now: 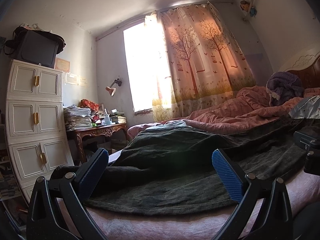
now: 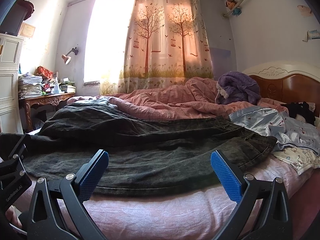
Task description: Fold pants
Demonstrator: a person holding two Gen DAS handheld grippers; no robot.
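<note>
Lying w/ long axis left-right across the bed [image 2: 160,210], dark pants [image 2: 140,160]; both tools [image 1: 160,172] [image 2: 160,170] spread apart, empty.

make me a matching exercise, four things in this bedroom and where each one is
Things:
1. dark grey denim pants
2. purple fleece blanket
3. pink desk lamp
4. stack of papers

Places:
A. on the wall left of the window
B. spread on the bed's near edge
C. on the carved wooden desk
D. bundled by the headboard

Pairs: 1-B, 2-D, 3-A, 4-C
</note>
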